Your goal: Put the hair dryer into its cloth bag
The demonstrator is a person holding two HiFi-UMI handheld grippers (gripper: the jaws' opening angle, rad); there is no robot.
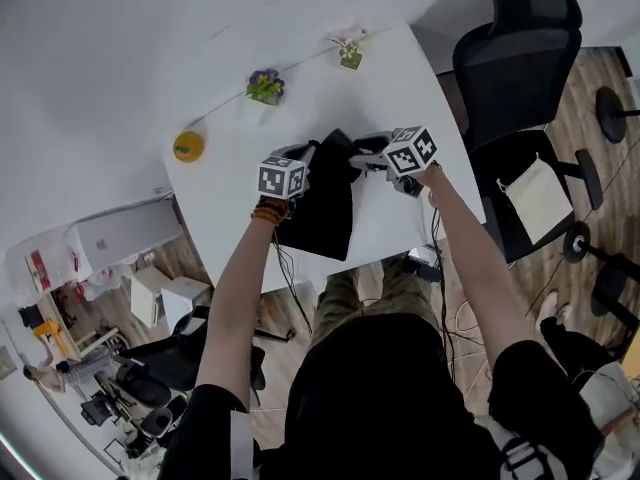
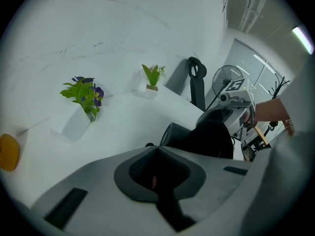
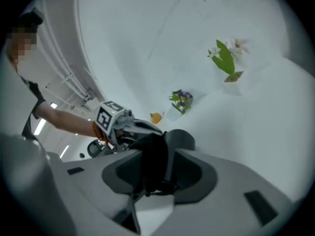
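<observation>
The black cloth bag [image 1: 322,208] lies in the middle of the white table [image 1: 230,188]. My left gripper [image 1: 308,158] is at the bag's upper left edge, shut, with a dark strip of the cloth pinched between its jaws [image 2: 157,150]. In the left gripper view the bag [image 2: 216,139] bulges, and the grey hair dryer barrel [image 2: 172,134] pokes out of its mouth. My right gripper [image 1: 372,160] is at the bag's upper right edge. Its jaws [image 3: 158,154] stand apart, black cloth hangs loosely between them, and the grey hair dryer [image 3: 181,139] shows just beyond.
At the table's far edge stand a white planter with purple flowers [image 1: 265,86] and another with a green plant [image 1: 348,53]. A yellow round object [image 1: 188,146] sits at the far left. A black office chair [image 1: 515,58] is to the right of the table.
</observation>
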